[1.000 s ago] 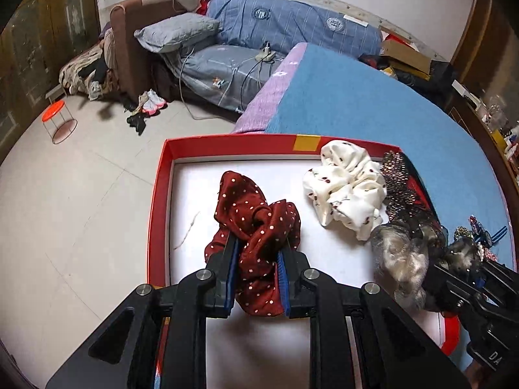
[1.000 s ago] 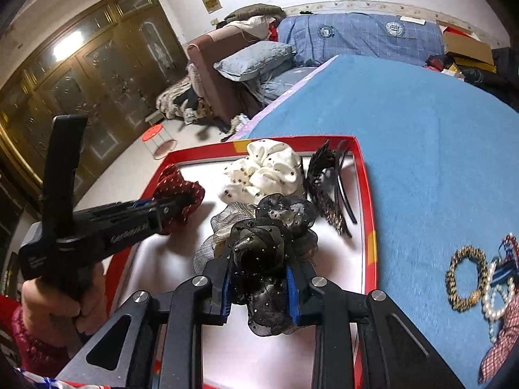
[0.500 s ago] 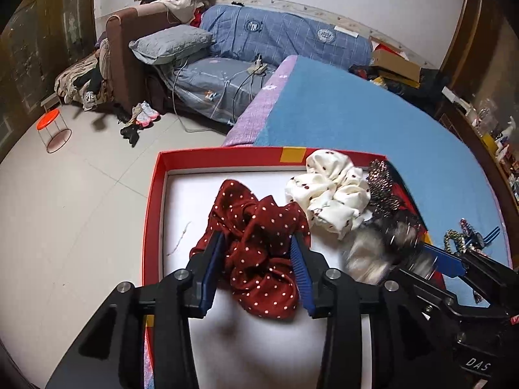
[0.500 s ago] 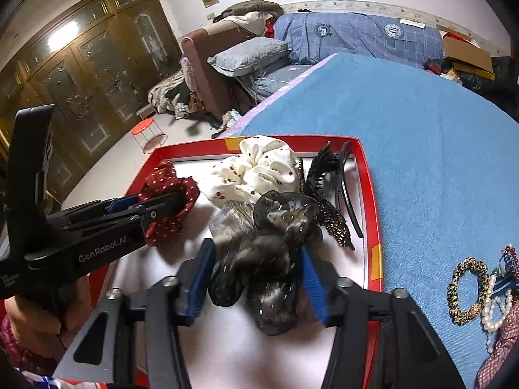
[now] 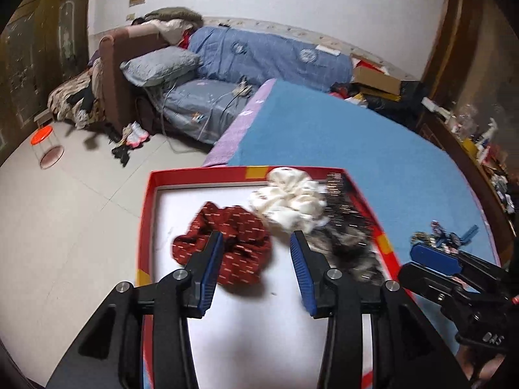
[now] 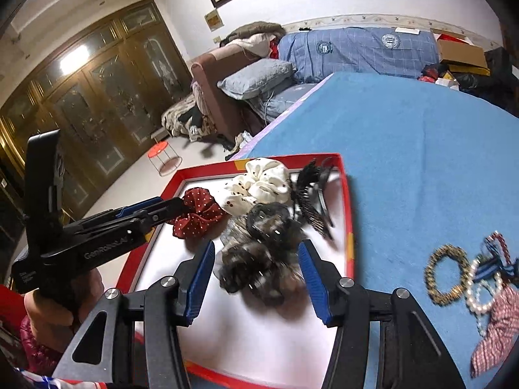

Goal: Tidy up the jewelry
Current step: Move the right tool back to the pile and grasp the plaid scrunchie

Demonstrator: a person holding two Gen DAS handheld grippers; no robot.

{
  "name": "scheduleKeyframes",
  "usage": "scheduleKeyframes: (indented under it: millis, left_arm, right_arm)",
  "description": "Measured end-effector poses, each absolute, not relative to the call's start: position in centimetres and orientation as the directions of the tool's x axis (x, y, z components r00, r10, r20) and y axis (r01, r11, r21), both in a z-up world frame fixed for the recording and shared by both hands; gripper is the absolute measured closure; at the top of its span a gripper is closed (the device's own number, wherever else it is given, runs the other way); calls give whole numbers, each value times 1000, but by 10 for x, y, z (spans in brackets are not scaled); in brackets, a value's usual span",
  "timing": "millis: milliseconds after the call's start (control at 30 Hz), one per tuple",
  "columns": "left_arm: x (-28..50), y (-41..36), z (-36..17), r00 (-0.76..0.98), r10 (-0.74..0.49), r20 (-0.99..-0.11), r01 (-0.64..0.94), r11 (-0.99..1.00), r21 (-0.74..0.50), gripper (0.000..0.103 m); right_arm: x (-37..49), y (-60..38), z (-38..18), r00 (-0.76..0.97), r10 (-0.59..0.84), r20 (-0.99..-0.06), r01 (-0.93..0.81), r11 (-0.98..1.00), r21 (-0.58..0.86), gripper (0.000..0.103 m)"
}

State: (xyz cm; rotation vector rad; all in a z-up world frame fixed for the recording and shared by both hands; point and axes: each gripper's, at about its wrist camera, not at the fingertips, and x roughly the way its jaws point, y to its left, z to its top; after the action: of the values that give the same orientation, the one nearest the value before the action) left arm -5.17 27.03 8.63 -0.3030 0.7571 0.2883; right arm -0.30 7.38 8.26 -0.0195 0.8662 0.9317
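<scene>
A red-rimmed tray (image 5: 147, 214) (image 6: 349, 214) with a white floor sits on the blue bed. In it lie a dark red dotted scrunchie (image 5: 236, 246) (image 6: 196, 215), a cream dotted scrunchie (image 5: 288, 204) (image 6: 259, 186), a dark sheer scrunchie (image 6: 259, 259) (image 5: 350, 246) and black hair clips (image 6: 313, 194). My left gripper (image 5: 256, 259) is open above the red scrunchie. My right gripper (image 6: 256, 269) is open around the dark scrunchie, which lies on the tray floor.
On the blue bedspread (image 6: 405, 149) right of the tray lie a gold bracelet (image 6: 449, 274), a pearl bracelet (image 6: 486, 295) and a red checked scrunchie (image 6: 496, 334). A sofa with pillows (image 5: 162, 64) and a red stool (image 5: 45, 149) stand beyond on the floor.
Both grippers have opened and let go: the red scrunchie and the dark scrunchie now lie in the tray. Both grippers have drawn back and up.
</scene>
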Motion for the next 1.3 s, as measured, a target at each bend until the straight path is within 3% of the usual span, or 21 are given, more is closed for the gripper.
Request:
scheduleKeyframes:
  millis: [400,800,900,967,1167,1300]
  left_arm:
    - [-43,168,94,734,50,-677,-180,976,-123,59]
    - [-15,101,75,688,-21,-725,-73,993,-97,59]
    - [-7,87,70,673,-34,-739,-57,994,-98,59]
    - [0,79,67,662,-40,-748,-47,994,-95,59]
    - [13,62,58,642,-55,-765,-31,995,-97,55]
    - [23,54,54,628,-71,-775,-21,994,-108,52]
  right_arm:
    - [2,-4,77,329,692,-642,-630,667,397,44]
    - [29,-114,72,463,643,-610,-498,758,422,44]
    - [41,-145,66,511,596,-619,-425,801,421,40]
    - [47,-162,61,533,564,-631,-379,826,418,30]
    - [63,-177,38,457,544,-704,-322,839,440,29]
    - [58,-161,34,433,523,-734,-378,845,379,26]
